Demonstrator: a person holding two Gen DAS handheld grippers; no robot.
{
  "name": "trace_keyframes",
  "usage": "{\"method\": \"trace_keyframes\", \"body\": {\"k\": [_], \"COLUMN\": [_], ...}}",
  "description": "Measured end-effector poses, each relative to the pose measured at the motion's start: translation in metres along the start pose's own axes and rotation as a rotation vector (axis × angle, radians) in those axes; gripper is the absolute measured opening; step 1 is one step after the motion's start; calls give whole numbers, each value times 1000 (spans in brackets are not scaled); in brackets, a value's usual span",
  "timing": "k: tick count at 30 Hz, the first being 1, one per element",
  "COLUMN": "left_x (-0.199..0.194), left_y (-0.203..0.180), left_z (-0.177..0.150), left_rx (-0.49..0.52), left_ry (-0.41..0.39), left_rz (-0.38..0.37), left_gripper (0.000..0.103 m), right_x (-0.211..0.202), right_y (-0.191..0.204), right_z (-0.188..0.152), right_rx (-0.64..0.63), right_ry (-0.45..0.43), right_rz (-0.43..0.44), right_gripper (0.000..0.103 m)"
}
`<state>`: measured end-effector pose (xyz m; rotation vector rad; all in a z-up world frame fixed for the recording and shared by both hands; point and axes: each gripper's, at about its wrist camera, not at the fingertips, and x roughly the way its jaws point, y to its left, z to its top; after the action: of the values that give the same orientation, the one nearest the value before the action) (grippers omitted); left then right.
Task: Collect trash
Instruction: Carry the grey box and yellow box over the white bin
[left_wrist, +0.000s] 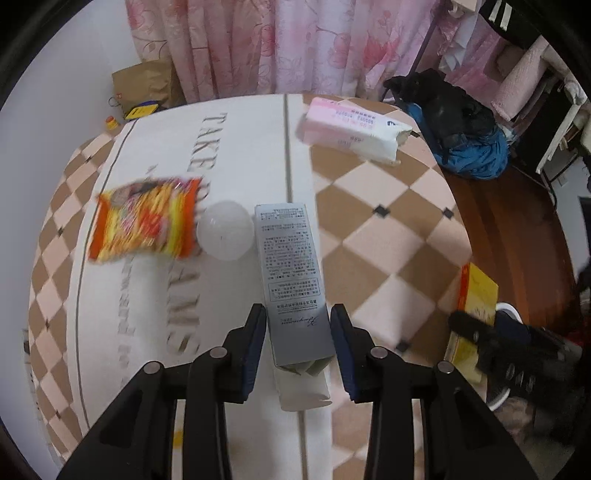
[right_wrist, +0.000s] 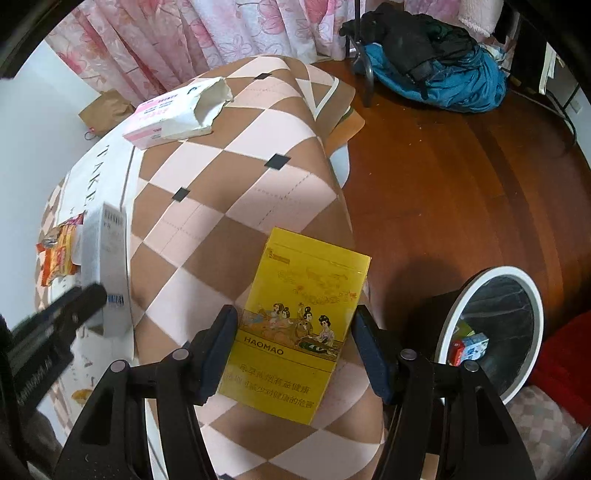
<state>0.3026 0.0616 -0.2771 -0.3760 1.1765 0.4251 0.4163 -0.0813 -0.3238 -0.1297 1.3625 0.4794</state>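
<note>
grippers at work over a checkered cloth (left_wrist: 388, 229) spread on a table: the left gripper (left_wrist: 298, 314) straddles a tall grey box (left_wrist: 291, 280) lying flat, fingers spread just wider than the box, a narrow gap on each side, gripping nothing. beyond it lie a white ball (left_wrist: 226, 229), touching the box, and an orange snack packet (left_wrist: 146, 219). a torn pink tissue pack (left_wrist: 352, 127) sits at the far edge. the right gripper (right_wrist: 295, 325) brackets a yellow cigarette pack (right_wrist: 299, 317) at the near edge, fingers wide apart and not clamping it. a white-rimmed bin (right_wrist: 491, 332) stands on the wooden floor (right_wrist: 443, 184) to the right, cartons inside.
</note>
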Motion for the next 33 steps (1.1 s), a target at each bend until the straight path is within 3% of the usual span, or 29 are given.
{"method": "trace_keyframes", "body": {"k": [7, 14, 17, 21, 24, 26, 29, 31, 33], "left_x": [-21, 2, 7, 17, 26, 32, 30, 28, 26], "left_y": [20, 36, 36, 28, 22, 21, 18, 18, 19], "left_z": [-39, -25, -18, -13, -14, -18, -23, -26, -28], "left_rx": [-34, -107, -107, -91, -74, -73, -49, -47, -48], "left_ry": [51, 111, 110, 135, 165, 179, 139, 121, 118], "left_rz": [-92, -127, -118, -100, -43, -51, -28, -12, -14], "left_gripper": [32, 38, 44, 51, 51, 50, 45, 30, 30], "right_x": [-5, -4, -3, -4, -6, -6, -6, -6, -6], "right_y": [11, 27, 28, 27, 28, 28, 31, 35, 36], "right_z": [-24, -37, -35, -39, -45, -48, -50, -51, -53], "right_rx": [-52, -113, -79, -9, 22, 31, 18, -7, -25], "right_ry": [47, 61, 78, 47, 7, -4, -16, -23, -33], "right_rz": [43, -5, 2, 9, -5, -10, -24, -68, -85], "right_gripper": [65, 66, 74, 75, 75, 75, 72, 64, 62]}}
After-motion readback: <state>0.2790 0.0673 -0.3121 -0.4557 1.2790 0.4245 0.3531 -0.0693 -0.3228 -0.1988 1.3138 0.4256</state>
